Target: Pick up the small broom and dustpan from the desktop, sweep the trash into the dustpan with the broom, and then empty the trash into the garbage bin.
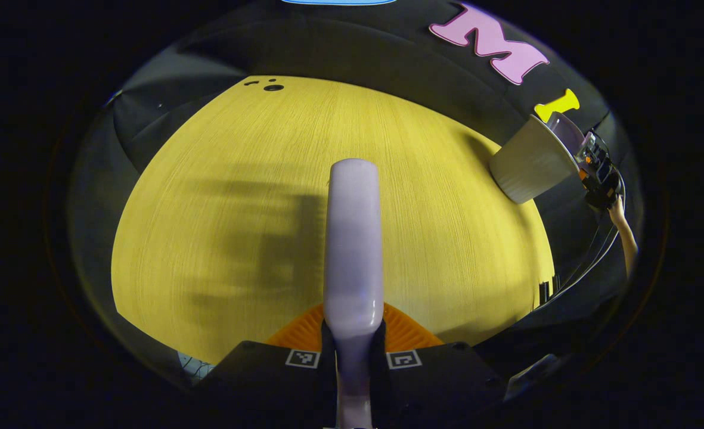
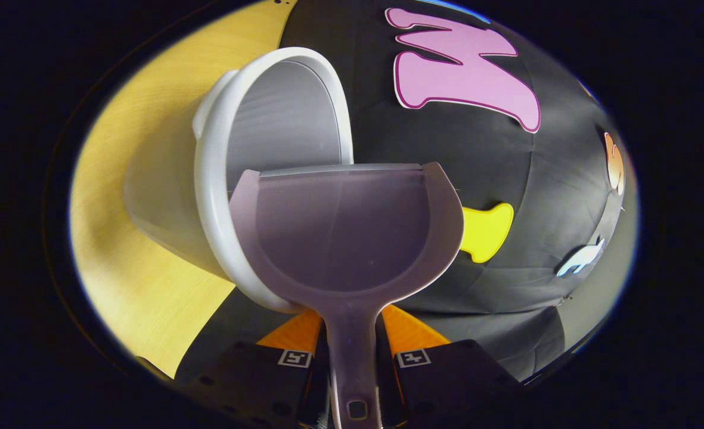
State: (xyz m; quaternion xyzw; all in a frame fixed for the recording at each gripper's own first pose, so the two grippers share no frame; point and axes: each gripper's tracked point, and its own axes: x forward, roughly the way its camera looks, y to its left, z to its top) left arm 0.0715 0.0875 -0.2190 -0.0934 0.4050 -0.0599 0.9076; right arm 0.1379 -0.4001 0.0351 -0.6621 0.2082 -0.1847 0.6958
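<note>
Dustpan [image 2: 343,238] tilted at bin [image 2: 268,149] mouth, pan looking empty: dumping judged done or nearly so; set-down possibly left. Handle clamped between right gripper [image 2: 352,363] jaws at 6 o'clock, bin at 11 o'clock. Broom [image 1: 353,238] handle gripped by left gripper [image 1: 352,351], rising toward 12 o'clock over desktop [image 1: 208,179].

No readable text, brand or number appears; the square coded markers [image 1: 302,357] carry no legible characters.
</note>
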